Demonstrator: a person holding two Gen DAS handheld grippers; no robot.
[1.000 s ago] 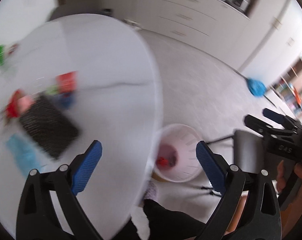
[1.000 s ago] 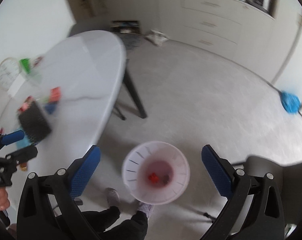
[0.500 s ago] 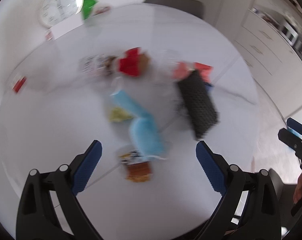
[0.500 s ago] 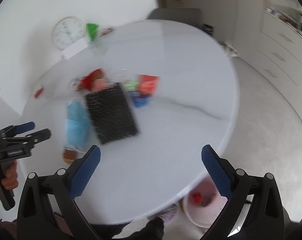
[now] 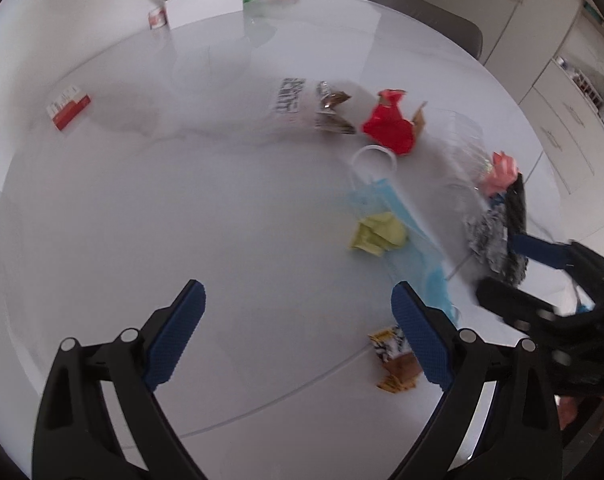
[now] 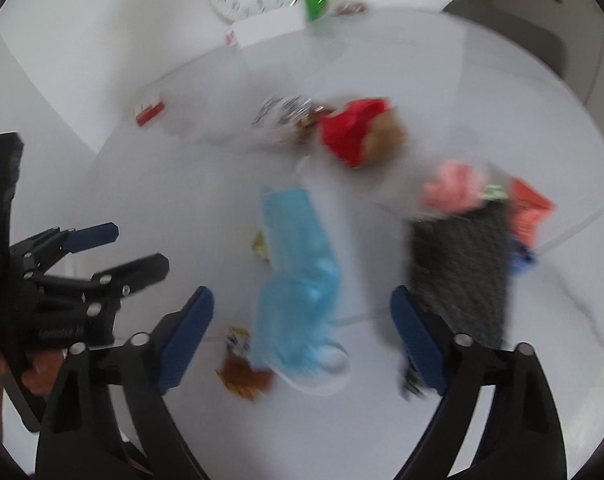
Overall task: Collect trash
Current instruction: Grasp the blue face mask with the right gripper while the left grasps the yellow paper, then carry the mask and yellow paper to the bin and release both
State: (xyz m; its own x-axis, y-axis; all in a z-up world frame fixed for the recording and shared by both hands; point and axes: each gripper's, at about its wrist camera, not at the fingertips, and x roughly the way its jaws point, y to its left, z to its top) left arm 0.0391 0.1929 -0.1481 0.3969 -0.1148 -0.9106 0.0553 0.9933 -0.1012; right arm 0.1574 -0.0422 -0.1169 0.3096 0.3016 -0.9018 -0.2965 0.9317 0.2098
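From the left wrist, the left gripper (image 5: pixel 298 324) is spread wide and empty over bare table (image 5: pixel 182 208), with the yellow scrap (image 5: pixel 377 234) and blue mask (image 5: pixel 405 240) ahead toward its right finger. From the right wrist, the right gripper (image 6: pixel 302 328) gapes empty too, the blue mask (image 6: pixel 298 276) lying between its fingers. Best to lower straight over the mask's bunched middle and close gently, keeping clear of the brown wrapper (image 6: pixel 242 376) by the left finger.

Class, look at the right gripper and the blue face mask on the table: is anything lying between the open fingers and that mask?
Nothing visible blocks it. The right gripper is open and the blue face mask lies directly ahead between its fingers. A brown snack wrapper sits beside the mask's near end, and the black mesh pouch lies off to the right.
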